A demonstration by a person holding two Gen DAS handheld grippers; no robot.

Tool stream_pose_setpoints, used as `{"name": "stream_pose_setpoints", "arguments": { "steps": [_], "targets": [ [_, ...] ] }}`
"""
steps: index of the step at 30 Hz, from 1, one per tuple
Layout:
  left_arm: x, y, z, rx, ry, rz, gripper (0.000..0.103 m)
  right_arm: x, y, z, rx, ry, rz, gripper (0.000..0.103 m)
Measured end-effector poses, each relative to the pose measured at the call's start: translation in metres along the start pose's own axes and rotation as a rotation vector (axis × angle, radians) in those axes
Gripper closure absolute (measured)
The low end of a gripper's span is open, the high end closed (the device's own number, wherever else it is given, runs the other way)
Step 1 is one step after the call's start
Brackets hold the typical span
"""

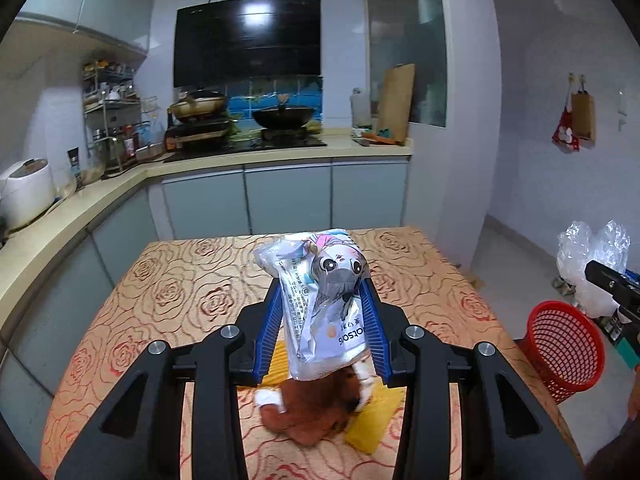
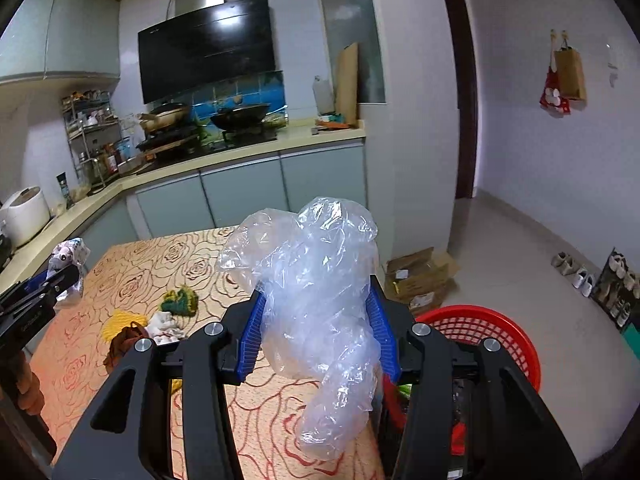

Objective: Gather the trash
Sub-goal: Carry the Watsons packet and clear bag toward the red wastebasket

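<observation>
My left gripper (image 1: 323, 308) is shut on a white cartoon-printed wrapper (image 1: 320, 300) and holds it above the rose-patterned table (image 1: 180, 292). It also shows at the left of the right wrist view (image 2: 66, 276). My right gripper (image 2: 318, 320) is shut on a crumpled clear plastic bag (image 2: 320, 308), held over the table's right edge beside the red mesh basket (image 2: 500, 336). That basket stands right of the table in the left wrist view (image 1: 564, 352), with the clear bag (image 1: 588, 256) above it.
On the table lie a brown cloth (image 1: 320, 408), a yellow cloth (image 1: 372, 420), a white rag (image 2: 164, 326) and a green-yellow scrubber (image 2: 182, 300). Cardboard boxes (image 2: 420, 276) sit on the floor. Shoes (image 2: 576, 272) line the right wall. Kitchen counters (image 1: 280, 152) run behind.
</observation>
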State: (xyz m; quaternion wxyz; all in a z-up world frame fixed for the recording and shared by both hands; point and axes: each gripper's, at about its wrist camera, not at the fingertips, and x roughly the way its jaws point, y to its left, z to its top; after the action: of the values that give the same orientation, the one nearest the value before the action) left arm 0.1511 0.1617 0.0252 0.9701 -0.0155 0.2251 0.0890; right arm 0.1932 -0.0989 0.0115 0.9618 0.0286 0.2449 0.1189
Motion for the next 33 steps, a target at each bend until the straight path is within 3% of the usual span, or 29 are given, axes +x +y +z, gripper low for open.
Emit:
{"name": "stream_pose_setpoints", "arguments": {
  "steps": [20, 33],
  "targets": [
    [0.016, -0.103, 0.002, 0.110, 0.004, -0.206, 0.066, -0.011, -0.057, -0.007, 0.072, -0.006, -0.105, 0.057],
    [0.048, -0.180, -0.008, 0.150, 0.080, -0.391, 0.065, -0.012, -0.111, -0.018, 0.141, 0.013, -0.220, 0.057]
  ]
}}
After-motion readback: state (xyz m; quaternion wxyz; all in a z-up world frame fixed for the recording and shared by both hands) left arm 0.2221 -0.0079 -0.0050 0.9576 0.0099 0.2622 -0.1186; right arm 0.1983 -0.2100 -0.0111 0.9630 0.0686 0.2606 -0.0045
